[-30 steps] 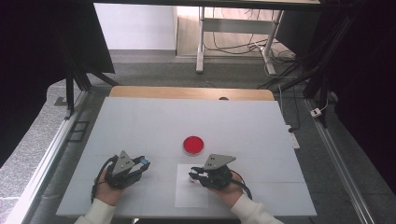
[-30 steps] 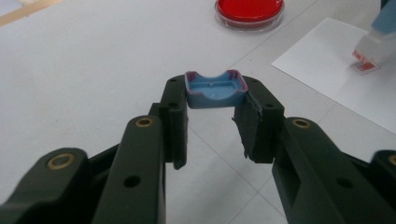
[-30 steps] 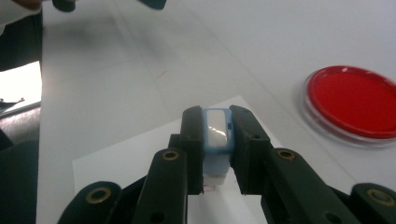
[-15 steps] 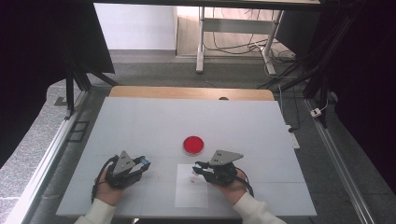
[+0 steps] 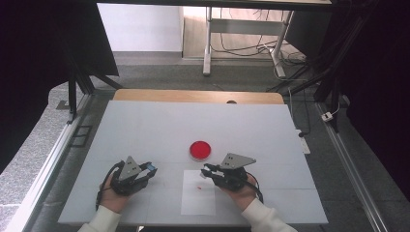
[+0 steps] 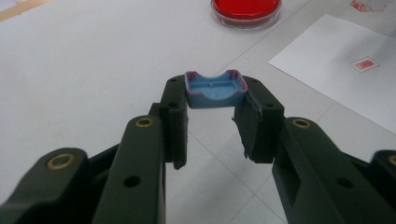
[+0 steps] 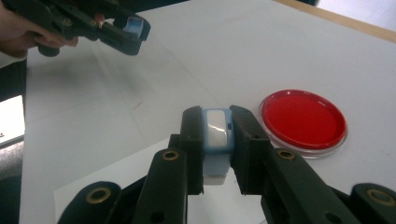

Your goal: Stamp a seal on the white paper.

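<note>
My left gripper [image 5: 151,168] rests at the near left of the white table [image 5: 159,125] and is shut on a small blue cap [image 6: 215,88], hollow side up. My right gripper [image 5: 205,172] hovers over the far edge of a white paper sheet [image 5: 198,200] and is shut on a blue-and-white stamp body [image 7: 217,133]. A small red square print [image 6: 364,64] marks the sheet [image 6: 345,70]. A round red ink dish [image 5: 199,150] sits just beyond the sheet, close to the right gripper's [image 7: 218,126] tips.
A wooden strip [image 5: 198,96] runs along the table's far edge. Metal rails flank both sides. Beyond the table stand a desk frame [image 5: 208,43] and loose cables on the floor. The left gripper [image 7: 133,28] appears at the upper left of the right gripper view.
The right gripper has edged slightly away from the person and to the right over the sheet, and the red print now lies uncovered. The left gripper has kept still.
</note>
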{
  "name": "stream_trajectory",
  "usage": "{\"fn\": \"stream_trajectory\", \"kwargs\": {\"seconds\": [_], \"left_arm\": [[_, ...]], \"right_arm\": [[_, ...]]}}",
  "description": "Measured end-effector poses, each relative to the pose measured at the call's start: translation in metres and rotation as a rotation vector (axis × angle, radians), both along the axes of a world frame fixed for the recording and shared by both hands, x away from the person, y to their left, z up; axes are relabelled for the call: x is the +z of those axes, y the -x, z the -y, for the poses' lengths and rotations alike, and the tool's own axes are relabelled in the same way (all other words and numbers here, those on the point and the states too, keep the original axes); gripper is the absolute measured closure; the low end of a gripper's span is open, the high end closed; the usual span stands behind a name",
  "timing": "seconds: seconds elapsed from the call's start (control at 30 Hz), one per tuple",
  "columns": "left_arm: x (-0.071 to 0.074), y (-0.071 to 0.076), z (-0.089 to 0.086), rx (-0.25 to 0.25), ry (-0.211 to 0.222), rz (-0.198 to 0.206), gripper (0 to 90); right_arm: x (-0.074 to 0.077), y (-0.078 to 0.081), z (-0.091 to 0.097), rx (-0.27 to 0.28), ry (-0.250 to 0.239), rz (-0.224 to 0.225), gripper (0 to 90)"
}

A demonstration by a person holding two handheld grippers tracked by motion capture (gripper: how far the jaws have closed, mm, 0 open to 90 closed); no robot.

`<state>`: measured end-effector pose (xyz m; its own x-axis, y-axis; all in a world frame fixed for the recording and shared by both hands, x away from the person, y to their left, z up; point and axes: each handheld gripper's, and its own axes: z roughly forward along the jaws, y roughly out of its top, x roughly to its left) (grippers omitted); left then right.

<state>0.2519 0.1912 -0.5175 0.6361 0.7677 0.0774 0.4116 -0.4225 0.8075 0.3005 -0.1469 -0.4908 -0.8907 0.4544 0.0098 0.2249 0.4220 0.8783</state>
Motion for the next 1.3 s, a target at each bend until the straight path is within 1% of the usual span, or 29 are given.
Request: {"fn": "stream_trajectory", "kwargs": {"seconds": [0.13, 0.2, 0.3, 0.4, 0.5, 0.63, 0.83, 1.03, 1.3], "left_arm": [[0.000, 0.000, 0.003, -0.004, -0.001, -0.001, 65.0], [0.000, 0.000, 0.004, -0.006, 0.001, 0.001, 65.0], [-0.001, -0.001, 0.006, -0.013, -0.004, 0.000, 65.0], [-0.001, -0.001, 0.006, -0.013, -0.007, -0.001, 65.0], [-0.001, -0.002, 0.006, -0.014, -0.007, -0.002, 65.0], [-0.002, -0.003, 0.006, -0.017, -0.013, -0.003, 65.0], [-0.002, -0.002, 0.005, -0.015, -0.014, 0.000, 65.0], [-0.002, -0.003, 0.007, -0.019, -0.021, -0.002, 65.0], [-0.001, -0.003, 0.009, -0.027, -0.015, 0.005, 65.0]], "right_arm": [[0.005, -0.005, 0.005, -0.033, -0.058, -0.010, 75.7], [0.009, -0.006, 0.008, -0.049, -0.064, -0.001, 75.7], [0.013, -0.010, 0.013, -0.073, -0.096, 0.011, 75.7], [0.017, -0.013, 0.019, -0.097, -0.124, 0.007, 75.6], [0.021, -0.015, 0.024, -0.115, -0.145, 0.017, 75.6], [0.027, -0.016, 0.031, -0.131, -0.180, 0.019, 75.6], [0.029, -0.018, 0.034, -0.138, -0.194, 0.019, 75.6], [0.029, -0.019, 0.033, -0.130, -0.195, 0.021, 75.6], [0.033, -0.017, 0.032, -0.127, -0.198, 0.029, 75.6]]}}
